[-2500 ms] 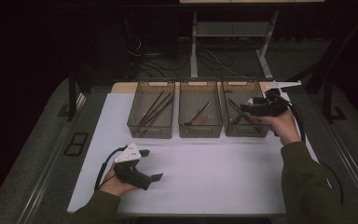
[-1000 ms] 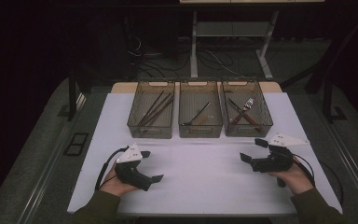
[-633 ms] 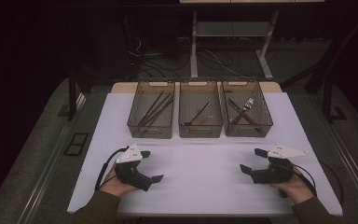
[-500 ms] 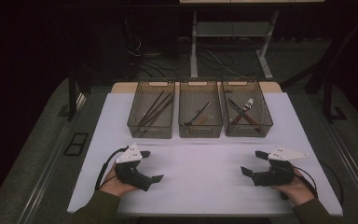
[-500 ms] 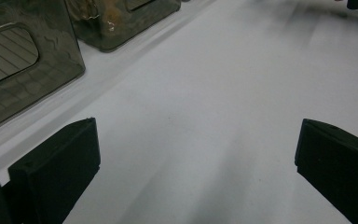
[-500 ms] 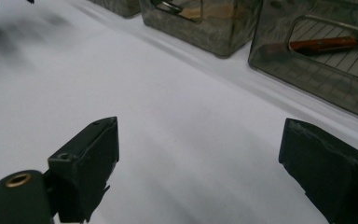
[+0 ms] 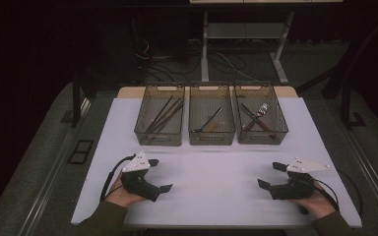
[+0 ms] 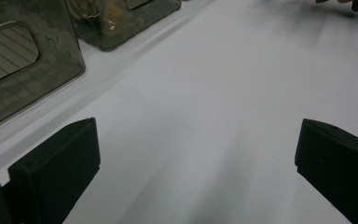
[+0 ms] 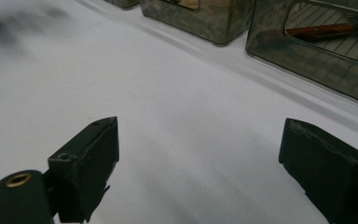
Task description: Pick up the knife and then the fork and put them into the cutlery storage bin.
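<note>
Withdrawn right hand-held gripper (image 7: 270, 176) rests near right bin (image 7: 260, 118).

The table (image 7: 216, 191) has a smooth, matt white top, paper-like with a faint sheen. At twelve o'clock on it, three bins (image 7: 211, 121) look like smoky translucent plastic, glossy, with ribbed floors; the one at one o'clock holds wooden-handled tools (image 9: 320, 31) with a warm brown, slightly shiny finish. Both tongs, left (image 8: 193, 158) and right (image 9: 198, 163), are matt black plastic, each topped by a dull grey plate (image 7: 307, 165).

High view looks down the table (image 7: 216, 167); both gripper views skim it low, toward the bins (image 7: 211, 123).
</note>
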A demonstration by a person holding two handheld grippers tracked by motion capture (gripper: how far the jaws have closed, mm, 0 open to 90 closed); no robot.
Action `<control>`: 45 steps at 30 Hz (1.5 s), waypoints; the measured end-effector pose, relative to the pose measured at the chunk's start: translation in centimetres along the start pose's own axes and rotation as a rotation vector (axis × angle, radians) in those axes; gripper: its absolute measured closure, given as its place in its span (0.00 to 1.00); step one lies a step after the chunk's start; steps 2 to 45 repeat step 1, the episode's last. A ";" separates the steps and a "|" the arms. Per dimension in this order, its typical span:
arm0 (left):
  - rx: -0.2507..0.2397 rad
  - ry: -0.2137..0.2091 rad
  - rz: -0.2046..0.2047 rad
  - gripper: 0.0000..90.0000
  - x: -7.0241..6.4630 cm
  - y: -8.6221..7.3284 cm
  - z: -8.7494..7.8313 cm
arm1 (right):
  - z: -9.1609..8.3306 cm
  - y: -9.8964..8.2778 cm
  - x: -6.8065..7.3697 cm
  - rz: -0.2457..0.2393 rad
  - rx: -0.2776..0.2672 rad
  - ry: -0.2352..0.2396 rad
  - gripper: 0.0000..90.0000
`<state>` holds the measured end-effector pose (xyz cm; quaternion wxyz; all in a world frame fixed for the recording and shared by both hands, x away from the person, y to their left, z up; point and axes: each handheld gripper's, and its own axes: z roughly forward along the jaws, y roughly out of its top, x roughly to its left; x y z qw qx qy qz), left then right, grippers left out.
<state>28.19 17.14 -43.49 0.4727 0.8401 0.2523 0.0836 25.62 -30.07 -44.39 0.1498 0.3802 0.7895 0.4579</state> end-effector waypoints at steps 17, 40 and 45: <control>0.001 0.000 0.000 0.00 0.0 0.0 0.0 | 0.0 0.0 0.0 0.000 0.000 0.000 0.13; 0.001 0.000 0.000 0.00 0.0 0.0 0.0 | 0.0 0.0 0.0 0.000 0.000 0.000 0.13; 0.001 0.000 0.000 0.00 0.0 0.0 0.0 | 0.0 0.0 0.0 0.000 0.000 0.000 0.13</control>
